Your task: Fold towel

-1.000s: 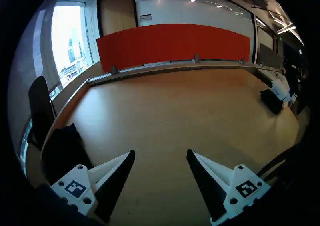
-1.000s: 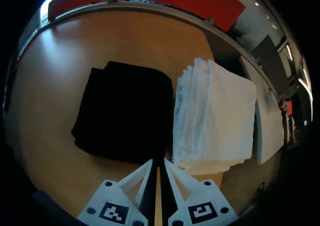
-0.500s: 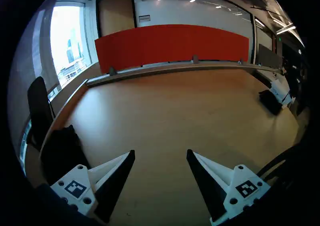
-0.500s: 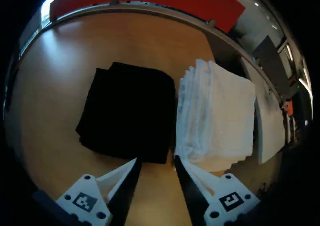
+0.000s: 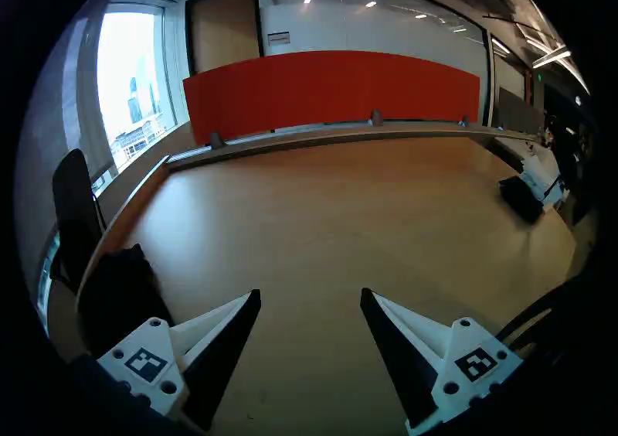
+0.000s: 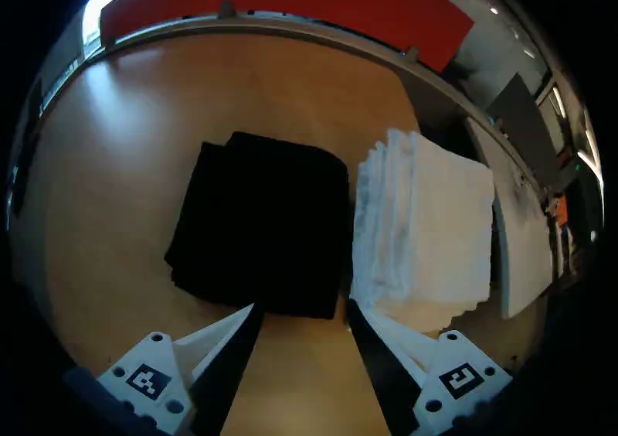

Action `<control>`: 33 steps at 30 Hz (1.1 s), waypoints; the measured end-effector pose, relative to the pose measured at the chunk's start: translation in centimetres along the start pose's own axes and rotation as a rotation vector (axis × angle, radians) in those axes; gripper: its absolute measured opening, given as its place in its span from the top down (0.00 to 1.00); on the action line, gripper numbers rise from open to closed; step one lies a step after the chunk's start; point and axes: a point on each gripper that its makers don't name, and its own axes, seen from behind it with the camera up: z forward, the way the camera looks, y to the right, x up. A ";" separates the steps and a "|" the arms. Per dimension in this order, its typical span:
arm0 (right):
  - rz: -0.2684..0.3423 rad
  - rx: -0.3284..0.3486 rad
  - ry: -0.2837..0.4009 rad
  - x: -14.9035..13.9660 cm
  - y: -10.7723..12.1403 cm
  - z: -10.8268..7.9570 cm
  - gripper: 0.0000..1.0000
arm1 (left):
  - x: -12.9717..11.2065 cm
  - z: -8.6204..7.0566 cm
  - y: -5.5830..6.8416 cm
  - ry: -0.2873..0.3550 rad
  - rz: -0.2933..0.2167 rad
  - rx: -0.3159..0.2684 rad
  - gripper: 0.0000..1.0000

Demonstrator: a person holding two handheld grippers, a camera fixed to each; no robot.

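While the right claw (image 6: 301, 307) hovers spread apart at the black towel (image 6: 263, 231) beside the white stack (image 6: 432, 235), the left claw (image 5: 309, 292) is spread too over the counter (image 5: 348, 204).

A broad wooden table (image 5: 332, 204) runs to a long red partition (image 5: 332, 88) standing along its far edge. In the left gripper view, a tall window (image 5: 131, 80) at the left lets in bright daylight, and a black chair (image 5: 77, 200) stands by the table's edge. Small ceiling lights (image 5: 372, 3) glow above a pale wall (image 5: 371, 30).
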 end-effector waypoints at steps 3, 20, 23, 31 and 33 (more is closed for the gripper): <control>0.014 0.004 0.017 0.5 -0.3 -0.3 0.17 | 0.0 0.0 -0.1 0.001 -0.003 -0.001 0.04; 0.269 0.039 0.098 3.2 -1.7 -1.0 0.17 | 0.1 -0.1 -0.4 0.004 -0.015 -0.004 0.04; 0.292 0.042 0.104 3.4 -1.8 -1.1 0.17 | 0.1 -0.1 -0.4 0.005 -0.015 -0.003 0.04; 0.310 0.035 0.119 3.7 -2.1 -1.3 0.18 | 0.1 0.0 -0.5 0.006 -0.020 -0.001 0.04; 0.315 0.035 0.128 3.9 -2.1 -1.5 0.17 | 0.1 0.0 -0.5 0.006 -0.023 -0.001 0.04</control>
